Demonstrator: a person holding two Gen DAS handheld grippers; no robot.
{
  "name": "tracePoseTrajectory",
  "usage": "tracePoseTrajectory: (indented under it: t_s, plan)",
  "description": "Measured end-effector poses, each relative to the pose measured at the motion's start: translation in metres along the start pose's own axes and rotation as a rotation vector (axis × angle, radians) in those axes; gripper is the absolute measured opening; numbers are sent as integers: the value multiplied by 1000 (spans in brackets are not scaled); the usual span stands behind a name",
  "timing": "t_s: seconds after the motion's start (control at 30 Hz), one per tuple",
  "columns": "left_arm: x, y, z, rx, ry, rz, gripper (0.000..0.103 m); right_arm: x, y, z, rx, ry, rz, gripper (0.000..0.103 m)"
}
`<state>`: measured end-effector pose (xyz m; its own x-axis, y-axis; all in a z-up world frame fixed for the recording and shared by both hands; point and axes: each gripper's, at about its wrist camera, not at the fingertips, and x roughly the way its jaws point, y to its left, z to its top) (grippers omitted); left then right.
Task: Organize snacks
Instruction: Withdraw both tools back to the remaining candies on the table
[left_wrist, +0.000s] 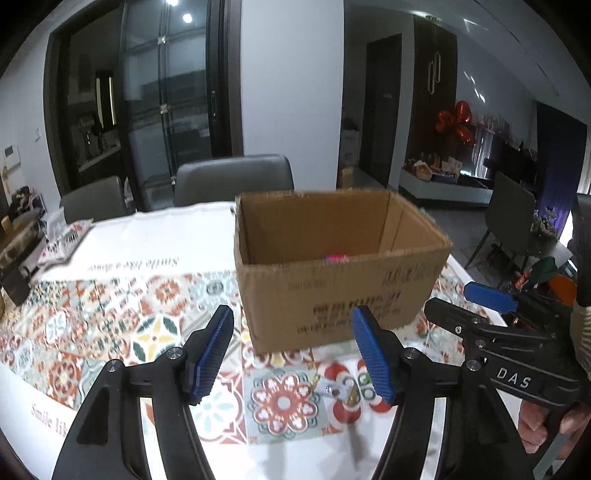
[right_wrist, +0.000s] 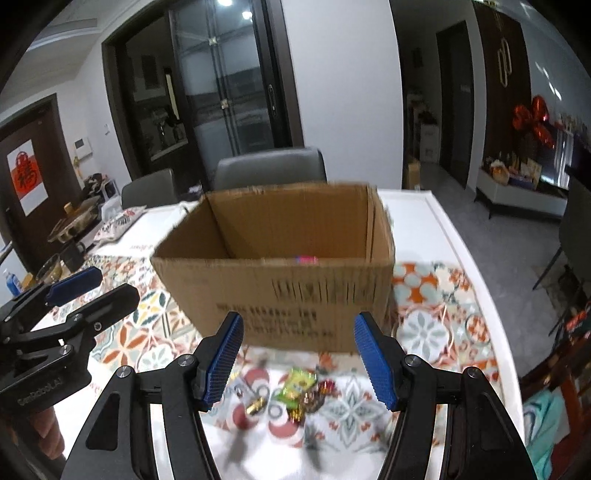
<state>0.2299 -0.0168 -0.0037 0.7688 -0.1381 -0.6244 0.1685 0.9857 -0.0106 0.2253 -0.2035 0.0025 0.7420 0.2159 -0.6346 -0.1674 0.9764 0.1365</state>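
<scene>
An open cardboard box (left_wrist: 332, 295) (right_wrist: 277, 291) stands on the patterned tablecloth, with a pink packet (left_wrist: 336, 257) (right_wrist: 306, 259) lying low inside it. In front of the box lie loose snacks: a green packet (right_wrist: 297, 382), a gold-wrapped candy (right_wrist: 256, 406), a red one (right_wrist: 325, 387), and small wrapped sweets (left_wrist: 340, 391). My left gripper (left_wrist: 291, 358) (right_wrist: 92, 291) hovers open over the cloth just left of the sweets, with nothing between its blue pads. My right gripper (right_wrist: 297, 360) (left_wrist: 469, 306) is open above the snack pile, also holding nothing.
Two grey chairs (left_wrist: 232, 177) (right_wrist: 269, 170) stand behind the table. A printed snack bag (right_wrist: 118, 223), a pot (right_wrist: 74, 225) and a dark mug (right_wrist: 72, 254) sit at the far left. The table's white edge (right_wrist: 454, 236) runs along the right, with floor beyond.
</scene>
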Motion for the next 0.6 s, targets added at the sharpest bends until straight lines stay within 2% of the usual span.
tracePoseTrajectory:
  t_s: [0.2,0.33,0.47,0.53,0.6]
  plan:
    - [18,3,-24,-37,74,-26,66,14,-6,-24,35,81,18,63]
    - [32,1,-38,-36,117,-29,66,26,-5,-40,25,122,-5,63]
    - [42,-3,-48,-28,149,-45,66,38,-10,-51,45,160,8,63]
    - [46,-5,-51,-23,160,-50,66,44,-13,-56,57,182,17,61]
    - [50,-6,-55,-20,172,-55,65,49,-16,-59,65,201,30,55]
